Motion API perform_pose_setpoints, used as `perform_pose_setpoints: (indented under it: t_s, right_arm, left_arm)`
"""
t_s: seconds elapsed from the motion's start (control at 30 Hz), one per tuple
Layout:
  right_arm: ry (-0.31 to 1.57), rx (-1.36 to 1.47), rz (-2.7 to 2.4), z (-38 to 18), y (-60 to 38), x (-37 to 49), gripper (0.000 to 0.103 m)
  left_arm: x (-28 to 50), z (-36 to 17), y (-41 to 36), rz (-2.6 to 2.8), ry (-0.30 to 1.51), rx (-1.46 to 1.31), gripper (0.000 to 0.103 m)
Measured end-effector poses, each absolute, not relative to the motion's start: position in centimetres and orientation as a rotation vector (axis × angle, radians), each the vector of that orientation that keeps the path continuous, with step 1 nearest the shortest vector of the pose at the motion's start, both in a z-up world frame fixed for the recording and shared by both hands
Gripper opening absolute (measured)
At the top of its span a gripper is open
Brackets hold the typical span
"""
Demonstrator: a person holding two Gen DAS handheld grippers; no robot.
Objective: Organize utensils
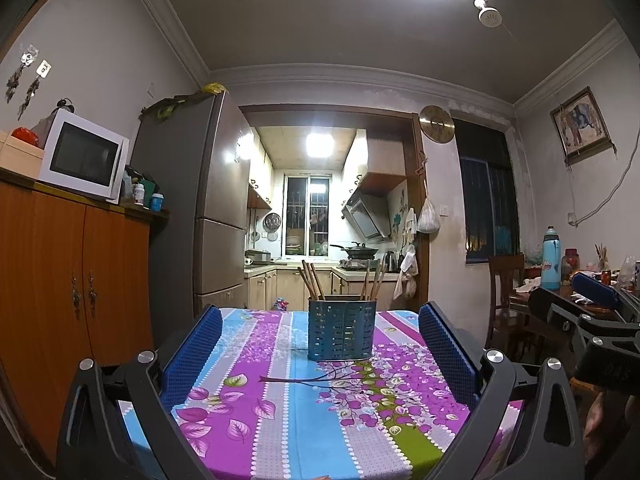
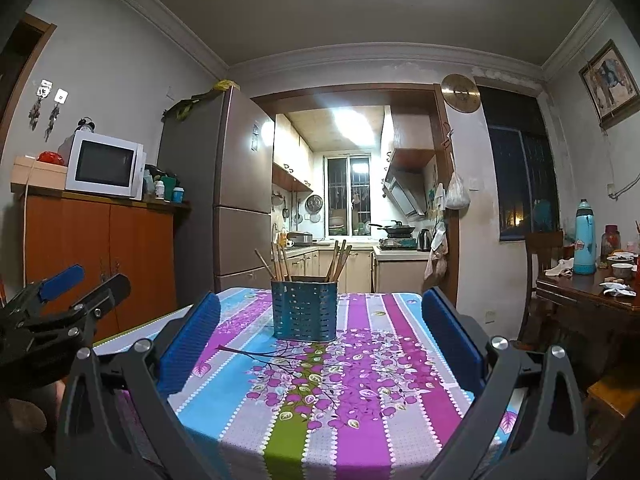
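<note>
Standing mid-frame on the striped tablecloth (image 1: 280,420), the blue holder (image 1: 341,329) carries chopsticks (image 1: 312,280); left gripper (image 1: 320,344) and right gripper (image 2: 320,334) both gape wide, empty

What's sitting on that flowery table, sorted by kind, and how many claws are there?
Blue perforated holder: 1
Bunches of wooden chopsticks in it: 2, left and right; single sticks too crowded to count
Claws: 2, left and right, both open
Total: 5

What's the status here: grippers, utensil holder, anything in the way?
Left gripper open, empty; right gripper open, empty. Blue utensil holder upright on the striped tablecloth, chopsticks standing in it. Nothing between grippers and holder.
</note>
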State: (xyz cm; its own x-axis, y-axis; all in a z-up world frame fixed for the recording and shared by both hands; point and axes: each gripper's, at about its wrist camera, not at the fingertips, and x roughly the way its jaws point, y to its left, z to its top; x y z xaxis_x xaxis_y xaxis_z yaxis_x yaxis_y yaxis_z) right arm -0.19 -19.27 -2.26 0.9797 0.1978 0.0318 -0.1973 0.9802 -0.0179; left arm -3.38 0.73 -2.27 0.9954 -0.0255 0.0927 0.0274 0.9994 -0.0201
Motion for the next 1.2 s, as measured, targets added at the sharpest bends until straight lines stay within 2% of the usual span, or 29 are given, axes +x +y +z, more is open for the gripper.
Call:
perform_pose_setpoints:
  t_s: [1.2]
  right_arm:
    - [-0.043,-0.034,0.204,-1.8,-19.1,-0.2,0.097]
  left_arm:
    - [-1.8,-1.8,0.3,-0.053,-0.027,-0.021,0.098]
